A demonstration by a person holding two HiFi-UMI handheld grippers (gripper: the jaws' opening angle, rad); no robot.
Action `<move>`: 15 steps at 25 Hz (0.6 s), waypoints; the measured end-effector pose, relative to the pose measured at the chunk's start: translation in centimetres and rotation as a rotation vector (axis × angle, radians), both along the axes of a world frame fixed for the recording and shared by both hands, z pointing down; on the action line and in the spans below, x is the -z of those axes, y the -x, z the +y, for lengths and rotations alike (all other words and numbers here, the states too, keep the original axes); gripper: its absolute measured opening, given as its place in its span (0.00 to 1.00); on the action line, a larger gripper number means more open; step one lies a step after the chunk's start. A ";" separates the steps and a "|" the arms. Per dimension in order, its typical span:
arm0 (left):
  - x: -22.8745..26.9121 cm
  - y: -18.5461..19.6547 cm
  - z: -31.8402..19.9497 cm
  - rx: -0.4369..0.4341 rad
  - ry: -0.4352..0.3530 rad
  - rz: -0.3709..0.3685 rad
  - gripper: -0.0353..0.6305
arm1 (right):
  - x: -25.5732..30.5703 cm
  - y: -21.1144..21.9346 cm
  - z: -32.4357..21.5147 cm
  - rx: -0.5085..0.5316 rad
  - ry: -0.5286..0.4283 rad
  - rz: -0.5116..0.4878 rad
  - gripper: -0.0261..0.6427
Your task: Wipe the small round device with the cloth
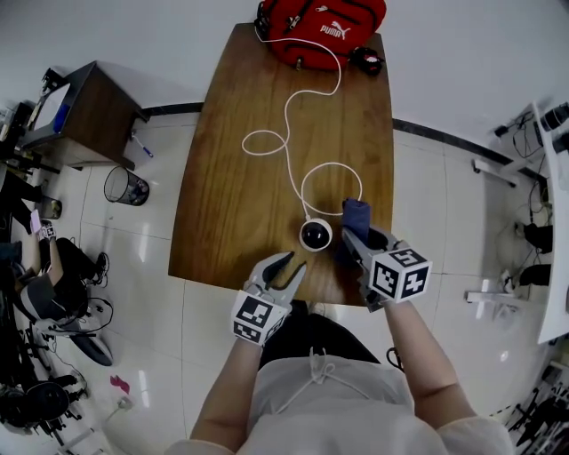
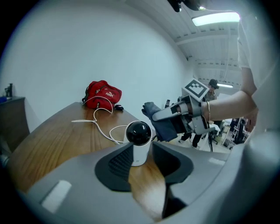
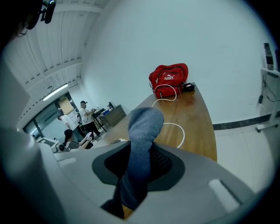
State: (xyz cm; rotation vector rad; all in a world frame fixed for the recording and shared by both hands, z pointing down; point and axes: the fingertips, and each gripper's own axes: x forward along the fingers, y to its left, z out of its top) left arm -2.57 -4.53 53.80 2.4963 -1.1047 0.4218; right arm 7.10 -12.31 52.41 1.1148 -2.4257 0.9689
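The right claw [image 1: 354, 240] is clamped on a blue-grey knitted cloth [image 3: 141, 131]. The fabric fills the gap between its jaws and stands up out of them in a rounded fold. In the head view the fold sits over the bench just right of the small round device [image 1: 316, 235], close to it. No view shows whether the two touch.

The left claw [image 1: 290, 263] holds nothing, and its jaws stand a little apart, with bare wood showing in the narrow gap. It points up and to the right at the device, which stands just past its tips. No jaw presses on the device.

The device is a short white cylinder with a glossy black ball on top. It stands upright near the front edge of the brown wooden bench [image 1: 231, 178], between the two claws. A thin white cable [image 1: 289, 160] leaves it, loops once beside the cloth, coils again at mid-bench and runs to the far end. There a red fabric bag [image 1: 324, 27] with white lettering lies across the bench's edge. A small black object [image 1: 366, 59] lies just to the right of the bag.

Beyond the bench, on the white tiled floor at the left, are a dark wooden cabinet [image 1: 89, 115] and a wire waste basket [image 1: 124, 187]. The right gripper view shows several people [image 3: 83, 116] well away in the background.
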 end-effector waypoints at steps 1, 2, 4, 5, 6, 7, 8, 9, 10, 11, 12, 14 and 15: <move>-0.1 -0.2 -0.3 -0.008 -0.019 -0.023 0.31 | 0.0 -0.5 0.0 -0.006 0.002 0.000 0.20; -0.3 -0.3 -0.7 -0.010 -0.034 -0.044 0.39 | -0.1 -1.0 0.0 -0.011 0.004 -0.001 0.20; -1.2 -0.6 -1.6 -0.007 -0.039 -0.075 0.50 | -0.1 -1.7 -0.1 -0.020 0.004 -0.002 0.20; -1.8 -0.9 -2.0 -0.013 -0.030 -0.082 0.56 | -0.1 -1.9 -0.2 -0.023 0.003 -0.002 0.20; -2.4 -1.3 -2.3 -0.025 -0.017 -0.083 0.61 | -0.2 -2.1 -0.3 -0.025 0.002 -0.001 0.20; -2.9 -1.8 -2.6 -0.042 -0.006 -0.083 0.69 | -0.3 -2.2 -0.4 -0.025 0.002 -0.001 0.20; -3.4 -2.3 -3.0 -0.058 -0.001 -0.085 0.76 | -0.4 -2.3 -0.4 -0.023 0.001 0.000 0.20; -3.7 -2.7 -3.4 -0.069 -0.004 -0.089 0.77 | -0.5 -2.4 -0.5 -0.021 -0.001 0.000 0.20; -4.0 -3.0 -3.8 -0.076 -0.013 -0.093 0.77 | -0.6 -2.6 -0.5 -0.020 -0.003 0.000 0.20; -4.2 -3.2 -4.2 -0.078 -0.025 -0.098 0.77 | -0.8 -2.8 -0.6 -0.021 -0.004 0.000 0.20; -4.4 -3.3 -4.6 -0.077 -0.040 -0.104 0.77 | -1.0 -2.9 -0.6 -0.022 -0.006 -0.001 0.20; -4.4 -3.4 -5.6 -0.071 -0.073 -0.108 0.77 | -1.3 -3.3 -0.8 -0.027 -0.010 -0.003 0.20; -4.3 -3.6 -6.0 -0.070 -0.086 -0.105 0.77 | -1.4 -3.5 -1.1 -0.032 -0.012 -0.004 0.20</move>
